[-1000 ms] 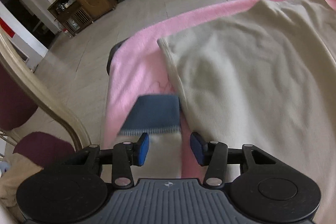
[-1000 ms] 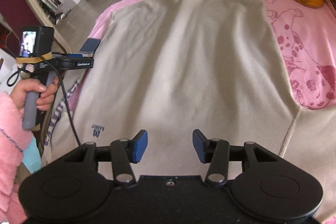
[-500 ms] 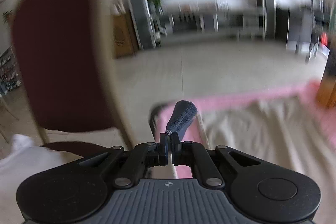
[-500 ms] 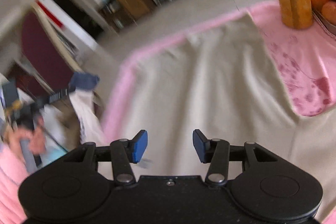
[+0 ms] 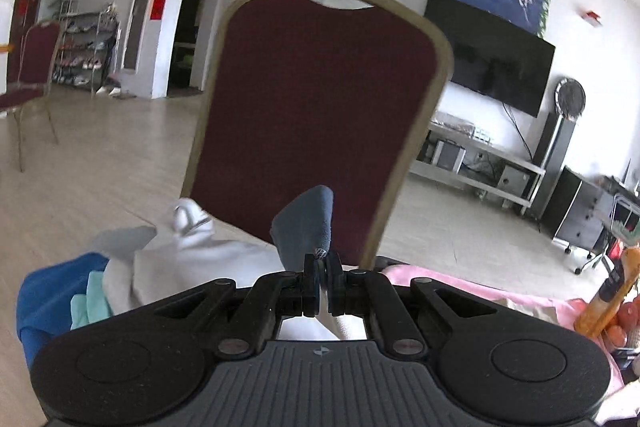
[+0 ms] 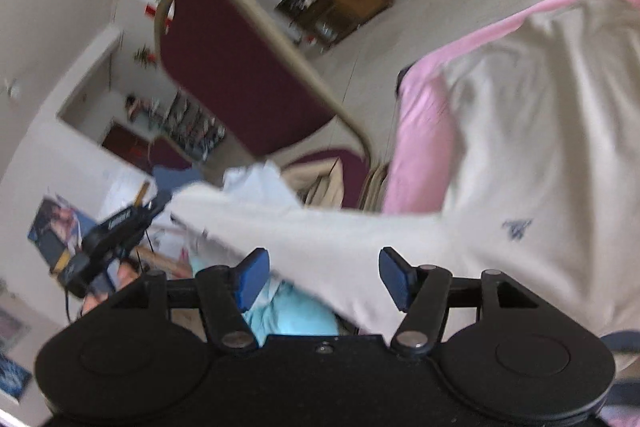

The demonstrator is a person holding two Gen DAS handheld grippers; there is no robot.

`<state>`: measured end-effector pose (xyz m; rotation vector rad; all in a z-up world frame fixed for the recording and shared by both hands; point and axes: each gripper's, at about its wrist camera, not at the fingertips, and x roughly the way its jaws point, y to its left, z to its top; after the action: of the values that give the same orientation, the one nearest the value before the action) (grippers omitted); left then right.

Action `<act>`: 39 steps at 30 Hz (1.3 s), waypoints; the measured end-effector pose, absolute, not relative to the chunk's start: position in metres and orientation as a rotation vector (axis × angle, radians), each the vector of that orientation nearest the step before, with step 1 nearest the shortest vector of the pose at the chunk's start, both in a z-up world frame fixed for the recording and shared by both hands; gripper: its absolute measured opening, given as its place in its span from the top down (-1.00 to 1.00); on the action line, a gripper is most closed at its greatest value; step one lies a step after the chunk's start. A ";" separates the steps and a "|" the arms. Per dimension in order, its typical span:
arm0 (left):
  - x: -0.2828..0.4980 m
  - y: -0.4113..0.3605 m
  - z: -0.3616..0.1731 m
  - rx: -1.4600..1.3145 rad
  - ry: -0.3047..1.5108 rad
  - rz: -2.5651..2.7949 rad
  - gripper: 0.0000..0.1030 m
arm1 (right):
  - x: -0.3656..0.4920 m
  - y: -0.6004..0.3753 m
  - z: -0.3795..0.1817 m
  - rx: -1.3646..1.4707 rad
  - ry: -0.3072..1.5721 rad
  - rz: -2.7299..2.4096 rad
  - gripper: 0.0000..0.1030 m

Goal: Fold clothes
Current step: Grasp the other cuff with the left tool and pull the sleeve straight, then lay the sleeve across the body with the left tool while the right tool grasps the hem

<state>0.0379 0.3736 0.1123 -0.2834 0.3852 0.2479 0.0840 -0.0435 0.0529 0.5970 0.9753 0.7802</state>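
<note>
A beige sweater point(image 6: 540, 155) lies on a pink blanket point(image 6: 420, 131). Its sleeve point(image 6: 304, 227) is stretched out to the left, off the table. My left gripper point(image 5: 322, 269) is shut on the sleeve's blue cuff point(image 5: 308, 223), which sticks up between the fingers in front of a chair back. The left gripper also shows in the right wrist view point(image 6: 120, 227), holding the sleeve's end. My right gripper point(image 6: 322, 277) is open and empty, just above the stretched sleeve.
A maroon chair with a gold frame point(image 5: 320, 115) stands by the table's left end; it also shows in the right wrist view point(image 6: 240, 75). White, blue and teal clothes point(image 5: 120, 283) are piled on its seat. An orange bottle point(image 5: 612, 291) stands on the blanket.
My left gripper has shut on the blue cuff and lifted it up and to the left, pulling the sleeve out straight. My right gripper has swung left toward the sleeve and stays open.
</note>
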 end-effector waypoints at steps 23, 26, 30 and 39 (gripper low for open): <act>-0.024 0.257 0.063 -0.226 0.698 0.213 0.26 | 0.047 -0.116 0.053 0.533 1.016 0.684 -0.43; 0.007 0.196 0.024 -0.154 0.840 0.123 0.28 | 0.040 -0.160 0.027 0.560 1.061 0.584 -0.45; 0.056 0.145 -0.030 -0.105 0.997 0.097 0.36 | 0.037 -0.215 -0.021 0.610 1.102 0.443 -0.13; 0.075 0.136 -0.084 0.068 1.215 0.239 0.33 | 0.058 -0.257 -0.069 0.563 1.075 0.276 0.33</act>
<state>0.0750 0.1360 -0.0845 0.0678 1.2152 0.2393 0.0584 -0.2565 -0.0695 0.5629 1.0747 0.2757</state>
